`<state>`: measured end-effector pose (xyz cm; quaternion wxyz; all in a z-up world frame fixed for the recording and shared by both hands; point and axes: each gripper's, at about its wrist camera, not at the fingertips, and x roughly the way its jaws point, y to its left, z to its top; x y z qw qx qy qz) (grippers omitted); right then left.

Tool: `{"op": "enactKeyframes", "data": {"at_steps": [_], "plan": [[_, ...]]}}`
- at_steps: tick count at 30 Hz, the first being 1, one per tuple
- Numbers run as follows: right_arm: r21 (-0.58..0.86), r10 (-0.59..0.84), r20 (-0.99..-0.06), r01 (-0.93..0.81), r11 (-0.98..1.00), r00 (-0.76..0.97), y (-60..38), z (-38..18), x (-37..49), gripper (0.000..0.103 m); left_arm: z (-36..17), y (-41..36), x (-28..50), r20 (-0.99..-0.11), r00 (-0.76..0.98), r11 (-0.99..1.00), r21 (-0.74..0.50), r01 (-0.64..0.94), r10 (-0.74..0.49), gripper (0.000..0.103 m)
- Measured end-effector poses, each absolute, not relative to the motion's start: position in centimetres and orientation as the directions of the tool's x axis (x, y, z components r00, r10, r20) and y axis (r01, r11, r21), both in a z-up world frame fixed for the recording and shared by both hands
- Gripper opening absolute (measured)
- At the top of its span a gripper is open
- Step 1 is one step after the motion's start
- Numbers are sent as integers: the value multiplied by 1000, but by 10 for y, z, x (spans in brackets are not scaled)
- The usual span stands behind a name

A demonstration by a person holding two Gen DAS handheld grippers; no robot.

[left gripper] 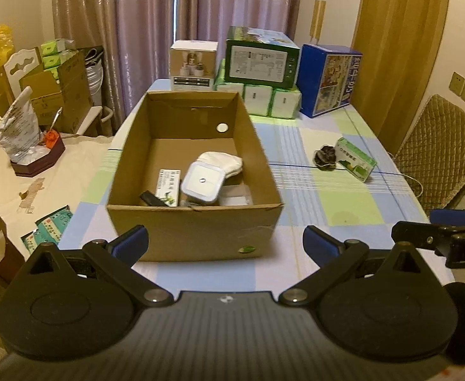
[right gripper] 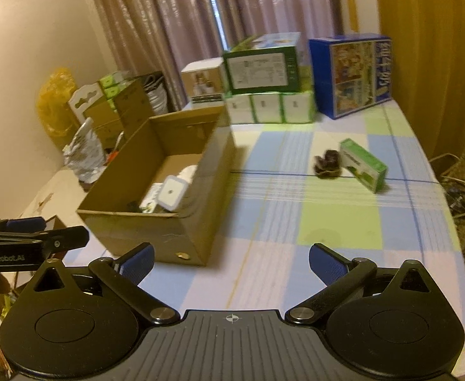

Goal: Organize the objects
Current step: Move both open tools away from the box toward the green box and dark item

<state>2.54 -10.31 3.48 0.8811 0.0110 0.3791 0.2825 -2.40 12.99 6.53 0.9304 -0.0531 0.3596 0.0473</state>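
Between picks, two items left on the desk.
Both the left gripper [left gripper: 225, 243] and right gripper [right gripper: 231, 264] hung released and empty; the green carton [right gripper: 363, 164] and dark clump [right gripper: 327, 163] lay touching, far right of the part-filled cardboard box [right gripper: 156, 238], probably next for the right.

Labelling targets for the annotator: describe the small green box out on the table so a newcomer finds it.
Start at the open cardboard box; look right across the checked cloth. The green box lies there loose, touching a dark scrunchie-like clump, far smaller than the cartons stacked behind.
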Motion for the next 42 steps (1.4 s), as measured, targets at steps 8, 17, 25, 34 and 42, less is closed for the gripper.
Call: {"op": "enactKeyframes", "data": {"at_steps": [8, 17, 25, 34, 42], "plan": [[234, 456, -671, -417, 878, 585, -136, 31, 32, 101, 65, 103, -10, -667, 745, 995, -75, -60, -6, 102], [212, 384, -670, -333, 919, 635, -175, 28, 43, 101, 59, 64, 22, -668, 741, 997, -71, 28, -68, 102], [170, 328, -675, -293, 941, 661, -205, 23, 64, 101, 54, 25, 61, -658, 746, 994, -44, 97, -101, 102], [114, 297, -676, -302, 947, 675, -225, 9, 109, 101, 29, -4, 115, -676, 730, 991, -12, 130, -104, 102], [84, 340, -670, -387, 918, 660, -223, -12, 169, 101, -5, -22, 182, -702, 707, 989, 24, 146, -87, 101]]}}
